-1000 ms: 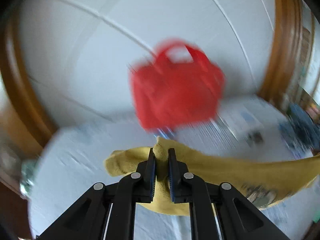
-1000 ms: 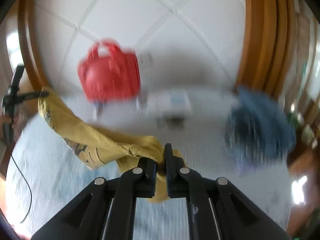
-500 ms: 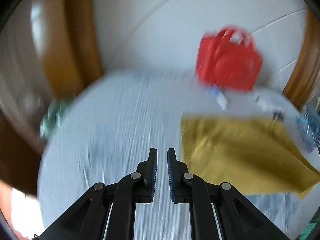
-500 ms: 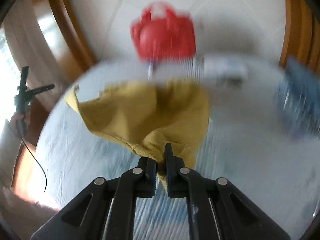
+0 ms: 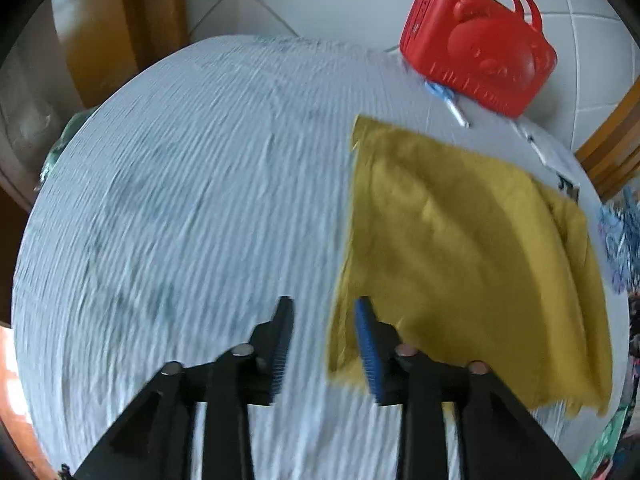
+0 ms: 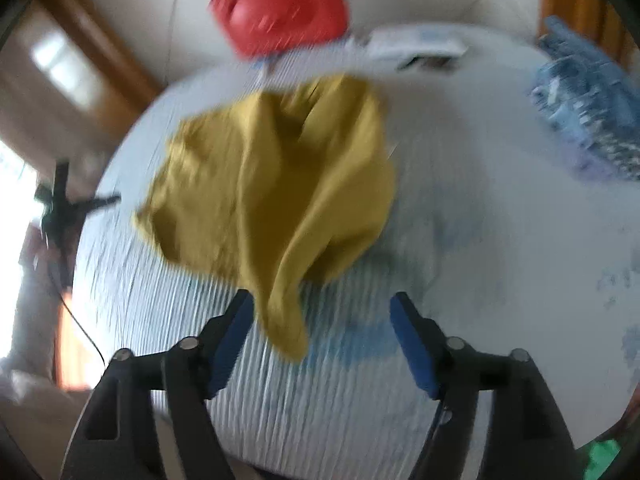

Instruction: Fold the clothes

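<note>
Now both grippers gape empty over the yellow garment (image 5: 460, 248) lying rumpled on the pale bedspread (image 5: 180, 200); left gripper (image 5: 324, 308) beside its near-left corner, right gripper (image 6: 322, 304) around a loose tail (image 6: 286, 312); best smooth flat, then pinch matching corners.

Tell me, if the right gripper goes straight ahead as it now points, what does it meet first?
Most likely the yellow garment: its loose lower tip hangs between the open fingers of the right gripper. Blur makes depth uncertain.
</note>
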A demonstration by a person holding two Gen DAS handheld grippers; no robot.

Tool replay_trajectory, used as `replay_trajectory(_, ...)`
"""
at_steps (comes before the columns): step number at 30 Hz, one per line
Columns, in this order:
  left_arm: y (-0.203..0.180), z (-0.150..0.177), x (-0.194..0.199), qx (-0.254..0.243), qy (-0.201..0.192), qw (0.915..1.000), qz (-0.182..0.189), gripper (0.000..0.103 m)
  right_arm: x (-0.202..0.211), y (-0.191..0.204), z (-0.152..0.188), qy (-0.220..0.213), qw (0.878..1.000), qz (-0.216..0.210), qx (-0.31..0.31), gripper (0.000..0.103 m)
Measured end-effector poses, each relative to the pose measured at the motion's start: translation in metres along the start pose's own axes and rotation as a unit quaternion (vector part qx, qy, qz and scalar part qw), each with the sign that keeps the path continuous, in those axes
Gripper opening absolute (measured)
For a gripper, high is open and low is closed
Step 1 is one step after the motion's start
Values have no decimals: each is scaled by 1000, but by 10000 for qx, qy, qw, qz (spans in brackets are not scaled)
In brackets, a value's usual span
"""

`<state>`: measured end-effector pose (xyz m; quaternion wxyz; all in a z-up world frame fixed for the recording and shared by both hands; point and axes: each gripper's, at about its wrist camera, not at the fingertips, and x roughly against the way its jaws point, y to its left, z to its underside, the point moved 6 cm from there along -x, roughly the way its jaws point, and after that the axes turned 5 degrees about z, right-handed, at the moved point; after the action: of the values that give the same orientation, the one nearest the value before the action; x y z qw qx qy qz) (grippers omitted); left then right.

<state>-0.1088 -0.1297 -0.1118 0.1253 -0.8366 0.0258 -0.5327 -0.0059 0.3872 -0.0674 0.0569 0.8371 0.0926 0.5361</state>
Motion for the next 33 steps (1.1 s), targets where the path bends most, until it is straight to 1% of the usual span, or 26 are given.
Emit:
replay_trajectory(2,-9,-22,-17,16,-10,10000,37,45,-9,-3,-29,-175,9998,21,-120,93)
replay_trajectory(5,-17,-50,-43,58,77,9999,48,47,-23,-8,-72,-437,9986,52,-300,95)
replay_trajectory(6,-20,-58,-53,81,120,9999,51,47,-32,-9,-89,-443,9983,8,-372,95)
replay_trajectory(8,-26,-71,-69,100,183,9998,-40,47,-52,-7,-120,-412,9979,-71,-488,95)
replay_trajectory(9,-28,-77,-78,92,204,9997,-105,47,-68,-4,-138,-332,9982,-59,-501,95)
replay_trajectory(11,-31,-88,-93,68,236,9994,-226,47,-90,-6,-159,-187,9988,17,-458,95)
replay_trajectory(14,-37,-100,-113,5,274,9992,-306,47,-129,-4,-198,52,9994,206,-272,95)
replay_trajectory(17,-42,-107,-129,-122,285,9987,-409,47,-161,1,-219,303,9992,259,-87,95)
replay_trajectory(19,-46,-109,-135,-242,234,9982,-497,50,-181,8,-229,459,9985,299,26,95)
replay_trajectory(22,-54,-107,-140,-472,152,9968,-620,57,-203,19,-231,655,9963,465,315,95)
replay_trajectory(24,-56,-106,-142,-547,91,9962,-666,58,-218,27,-231,783,9939,581,514,95)
replay_trajectory(25,-56,-105,-142,-518,76,9967,-628,57,-225,31,-231,847,9925,639,613,95)
replay_trajectory(26,-54,-104,-143,-485,64,9972,-573,57,-232,34,-227,947,9900,753,730,86)
replay_trajectory(27,-54,-104,-142,-480,55,9973,-549,55,-235,36,-223,1000,9878,848,834,70)
replay_trajectory(28,-55,-102,-139,-472,47,9973,-553,39,-234,37,-220,985,9869,922,882,29)
replay_trajectory(29,-55,-101,-137,-463,39,9974,-558,10,-232,37,-218,954,9862,994,914,12)
replay_trajectory(30,-56,-100,-134,-455,31,9974,-562,7,-230,37,-215,924,9855,1065,947,11)
replay_trajectory(31,-56,-99,-130,-433,-18,9974,-578,7,-216,34,-218,642,9892,1033,821,10)
replay_trajectory(33,-47,-94,-106,-218,-429,9968,-631,7,-177,22,-225,-93,9948,925,414,9)
